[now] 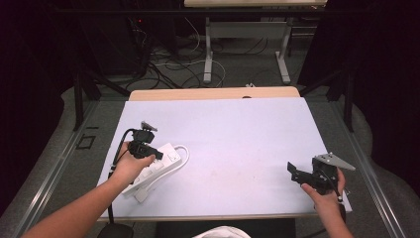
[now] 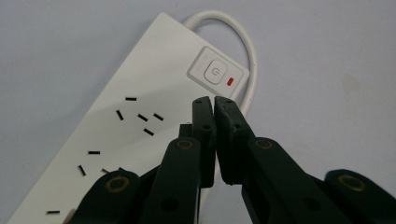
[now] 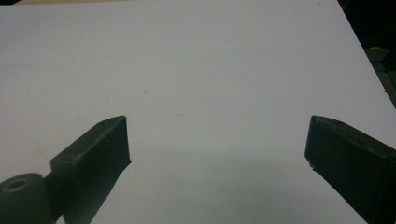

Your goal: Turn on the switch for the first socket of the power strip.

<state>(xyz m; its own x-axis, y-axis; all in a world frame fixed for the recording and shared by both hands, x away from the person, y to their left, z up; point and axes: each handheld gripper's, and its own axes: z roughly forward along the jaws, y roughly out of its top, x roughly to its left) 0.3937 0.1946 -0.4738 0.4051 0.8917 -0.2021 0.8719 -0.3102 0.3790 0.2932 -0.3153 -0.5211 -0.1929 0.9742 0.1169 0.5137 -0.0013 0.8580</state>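
A white power strip (image 1: 157, 166) lies on the near left of the pale tabletop (image 1: 237, 134), its long axis running diagonally from near left to far right, with the switch (image 2: 215, 73) at its far-right end and its white cable (image 2: 243, 44) looping around that end. The left gripper (image 2: 211, 103) hovers over the strip just short of the switch, its fingers (image 2: 203, 122) clenched together on nothing. The right gripper (image 1: 295, 172) sits well apart at the near right, its fingers (image 3: 100, 147) spread wide over bare tabletop.

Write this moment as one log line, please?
left gripper: shut, above power strip near its switch | right gripper: open, over bare table
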